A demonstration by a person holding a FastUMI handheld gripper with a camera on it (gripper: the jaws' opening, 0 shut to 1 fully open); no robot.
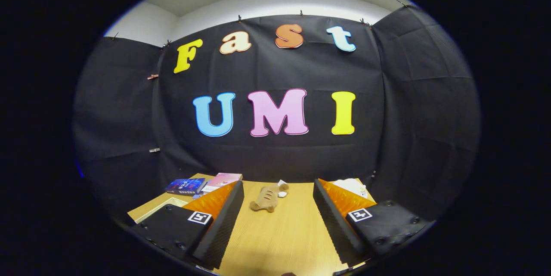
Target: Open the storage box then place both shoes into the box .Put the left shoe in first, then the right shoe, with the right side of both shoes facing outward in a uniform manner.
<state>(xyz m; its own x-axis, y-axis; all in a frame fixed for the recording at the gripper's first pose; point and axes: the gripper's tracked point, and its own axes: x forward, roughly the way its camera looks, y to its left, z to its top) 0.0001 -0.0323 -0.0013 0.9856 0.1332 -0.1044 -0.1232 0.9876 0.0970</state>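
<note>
though parted and empty, gripper (278, 207) above table (284, 241), short of plush toy (267, 197)

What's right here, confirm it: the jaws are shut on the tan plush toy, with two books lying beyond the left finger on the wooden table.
Not right. In the gripper view the gripper has its jaws wide open with nothing between them; the tan plush toy lies untouched just ahead on the wooden table. The rest holds: two books lie beyond the left finger.

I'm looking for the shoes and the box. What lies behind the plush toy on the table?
Behind the plush toy, a small white item touches it, then the table ends at the wall. The open gripper points there. I see no shoes or box.
</note>
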